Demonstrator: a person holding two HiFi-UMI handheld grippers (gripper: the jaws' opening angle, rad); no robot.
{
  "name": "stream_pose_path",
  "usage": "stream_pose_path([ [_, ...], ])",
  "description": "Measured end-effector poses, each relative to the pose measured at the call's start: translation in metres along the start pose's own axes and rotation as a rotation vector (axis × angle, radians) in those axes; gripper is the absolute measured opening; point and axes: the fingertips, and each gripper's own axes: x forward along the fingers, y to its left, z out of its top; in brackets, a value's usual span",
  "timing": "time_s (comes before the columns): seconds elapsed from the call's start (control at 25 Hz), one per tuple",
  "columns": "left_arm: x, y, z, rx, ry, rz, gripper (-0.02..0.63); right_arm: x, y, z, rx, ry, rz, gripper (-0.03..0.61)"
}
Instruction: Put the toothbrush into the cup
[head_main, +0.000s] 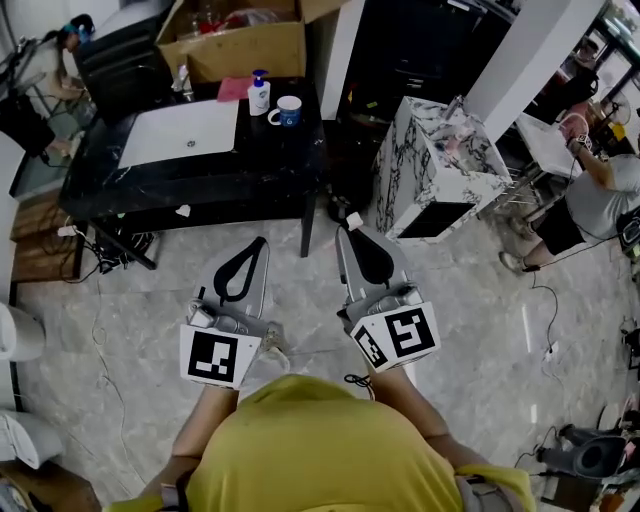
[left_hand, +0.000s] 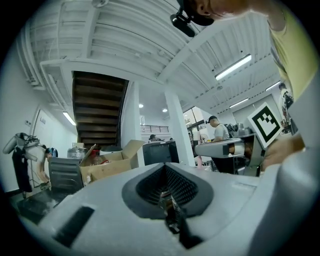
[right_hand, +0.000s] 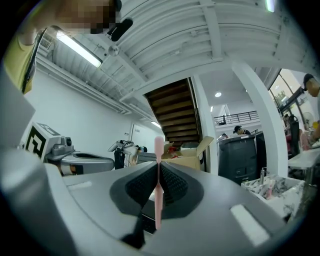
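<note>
Jaws of the right gripper (right_hand: 158, 164) pinch the pink toothbrush (right_hand: 158, 146); those of the left gripper (left_hand: 164, 166) meet

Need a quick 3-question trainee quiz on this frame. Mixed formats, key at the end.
1. Multiple choice: what does the right tool hold?
A) a pink toothbrush
B) a sponge
C) nothing

2. True or false: the cup stands on the black counter, next to the soap bottle.

3. Fill in: the jaws of the left tool are ____ (open or shut).

Key: 1 A; 2 true; 3 shut.
</note>
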Motion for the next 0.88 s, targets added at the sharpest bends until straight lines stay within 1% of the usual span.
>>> stream_pose_path([
  [0.2, 0.047, 0.048, -0.005, -0.005, -0.007, -0.037, 0.003, 0.060, -0.023, -0.005, 0.005, -0.003, -0.043, 0.025],
  [0.36, 0.076, 0.075, -0.018, -0.015, -0.004, -0.068, 0.003, 0.092, -0.034, -0.013, 0.009, -0.003, -0.069, 0.025],
  [0.48, 0.093, 0.086, -0.026, -0.036, -0.008, -0.084, 0.003, 0.106, -0.042, -0.020, 0.007, 0.010, -0.088, 0.025],
  [0.64, 0.111, 0.094, -0.037, -0.064, 0.008, -0.098, 0.003, 0.118, -0.057, -0.029, 0.012, 0.038, -0.115, 0.025],
  [0.76, 0.129, 0.099, -0.041, -0.068, 0.023, -0.108, 0.003, 0.130, -0.074, -0.033, 0.024, 0.049, -0.129, 0.025],
  [0.88, 0.151, 0.107, -0.046, -0.071, 0.030, -0.107, 0.003, 0.148, -0.089, -0.036, 0.022, 0.045, -0.123, 0.025],
])
